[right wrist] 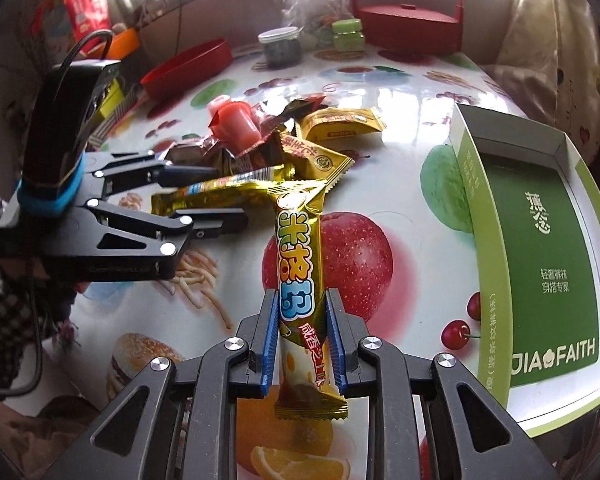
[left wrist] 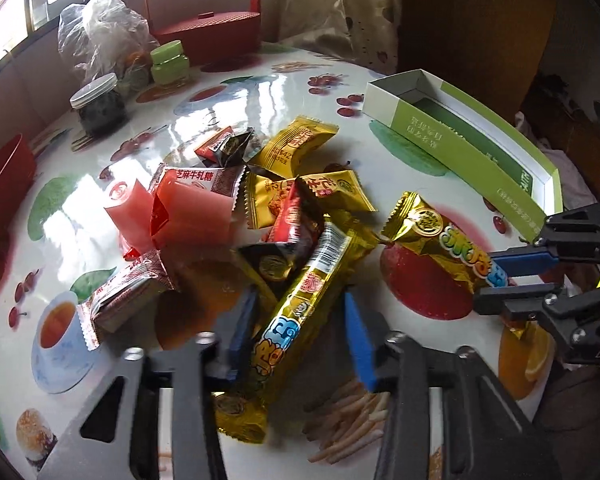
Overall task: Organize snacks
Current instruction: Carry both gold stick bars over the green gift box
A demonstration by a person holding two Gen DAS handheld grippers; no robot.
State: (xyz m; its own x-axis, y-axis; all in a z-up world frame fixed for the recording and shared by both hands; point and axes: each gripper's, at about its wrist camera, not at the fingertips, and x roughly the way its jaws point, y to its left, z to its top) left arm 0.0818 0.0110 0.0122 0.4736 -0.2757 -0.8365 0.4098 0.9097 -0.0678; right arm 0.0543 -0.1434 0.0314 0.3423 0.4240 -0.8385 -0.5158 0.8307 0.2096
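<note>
A pile of wrapped snacks lies on the fruit-print table: gold packs, red packs and pink jelly cups. My left gripper is open, its blue pads on either side of a long gold snack bar at the pile's near edge. It also shows in the right wrist view. My right gripper is shut on a second gold snack bar, seen from the left wrist view too. An open green and white box lies to the right, empty.
At the back stand a red basket with a handle, a clear plastic bag, a green jar and a dark jar with a white lid. A red bowl sits at the left edge.
</note>
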